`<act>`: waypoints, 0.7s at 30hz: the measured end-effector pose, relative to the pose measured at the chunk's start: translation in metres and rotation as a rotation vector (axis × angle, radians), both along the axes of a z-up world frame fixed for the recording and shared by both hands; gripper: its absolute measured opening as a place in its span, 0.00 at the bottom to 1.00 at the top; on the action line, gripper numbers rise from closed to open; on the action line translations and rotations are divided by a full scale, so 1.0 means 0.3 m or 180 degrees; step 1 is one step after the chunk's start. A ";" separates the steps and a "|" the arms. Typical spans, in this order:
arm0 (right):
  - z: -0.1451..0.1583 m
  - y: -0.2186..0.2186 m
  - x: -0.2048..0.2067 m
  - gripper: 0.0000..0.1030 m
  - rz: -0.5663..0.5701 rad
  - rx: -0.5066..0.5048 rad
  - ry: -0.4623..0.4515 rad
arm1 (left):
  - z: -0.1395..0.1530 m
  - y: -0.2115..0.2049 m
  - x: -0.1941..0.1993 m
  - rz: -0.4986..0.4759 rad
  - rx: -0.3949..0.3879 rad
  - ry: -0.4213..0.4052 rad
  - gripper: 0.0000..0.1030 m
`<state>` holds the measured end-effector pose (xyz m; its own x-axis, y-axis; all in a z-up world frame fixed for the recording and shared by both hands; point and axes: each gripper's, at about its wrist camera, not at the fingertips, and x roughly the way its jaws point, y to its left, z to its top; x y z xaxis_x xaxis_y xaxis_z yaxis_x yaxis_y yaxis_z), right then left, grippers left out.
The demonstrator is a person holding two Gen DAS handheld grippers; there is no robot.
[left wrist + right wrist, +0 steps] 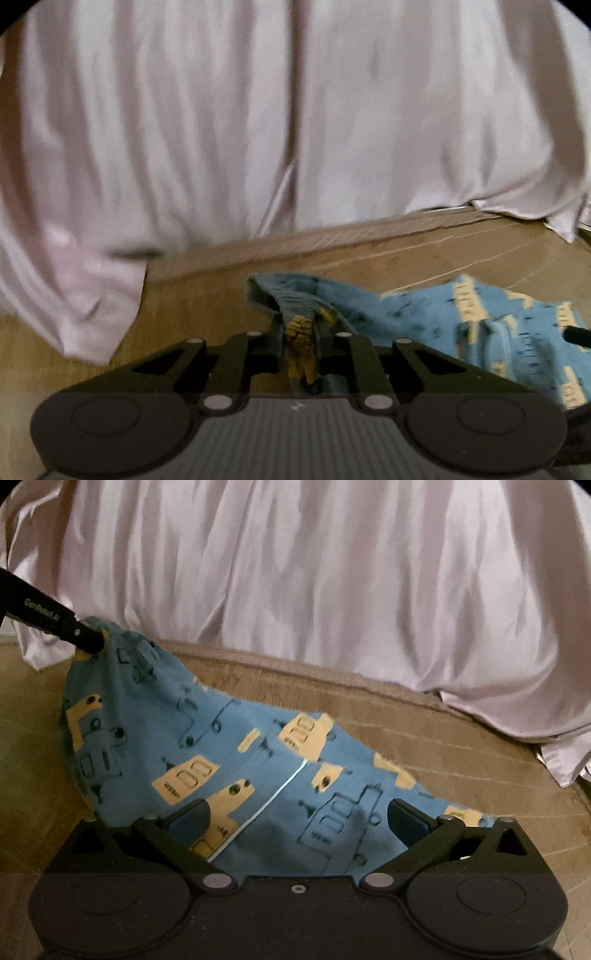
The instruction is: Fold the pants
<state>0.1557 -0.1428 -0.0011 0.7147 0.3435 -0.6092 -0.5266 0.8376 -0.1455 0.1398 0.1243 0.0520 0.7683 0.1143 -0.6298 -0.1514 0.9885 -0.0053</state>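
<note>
The pants (258,760) are blue with yellow and dark printed shapes and lie spread on a tan surface. My left gripper (299,325) is shut on a bunched edge of the pants (461,317). In the right wrist view the left gripper (92,640) holds that edge lifted at the upper left, so the cloth slopes down to the right. My right gripper (299,816) stands open just above the lower part of the cloth, its fingers (410,816) wide apart with fabric spanning the gap. A dark tip of the right gripper (576,334) shows at the right edge of the left wrist view.
A pale pink satin drape (332,590) hangs across the whole back and spills onto the tan surface (461,746). Another fold of the drape (74,295) reaches down at the left. Bare tan surface (184,302) lies left of the pants.
</note>
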 end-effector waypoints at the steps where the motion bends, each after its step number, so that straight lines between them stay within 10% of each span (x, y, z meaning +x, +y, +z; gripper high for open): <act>1: 0.013 -0.021 -0.002 0.99 0.0012 0.0051 -0.0019 | 0.022 -0.019 0.003 -0.0082 0.0029 -0.0031 0.16; 13: 0.139 -0.377 -0.031 0.99 -0.0102 0.0167 -0.0187 | 0.241 -0.472 0.020 -0.1261 0.0623 -0.0294 0.16; 21: 0.125 -0.595 0.022 0.99 -0.0506 0.0062 -0.0243 | 0.135 -0.844 0.075 -0.1964 0.0747 -0.0033 0.17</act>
<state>0.1624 -0.3214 0.0363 0.8049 0.2337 -0.5454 -0.3754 0.9124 -0.1630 0.1624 -0.1288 0.0925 0.7425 -0.2157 -0.6341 0.4422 0.8689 0.2224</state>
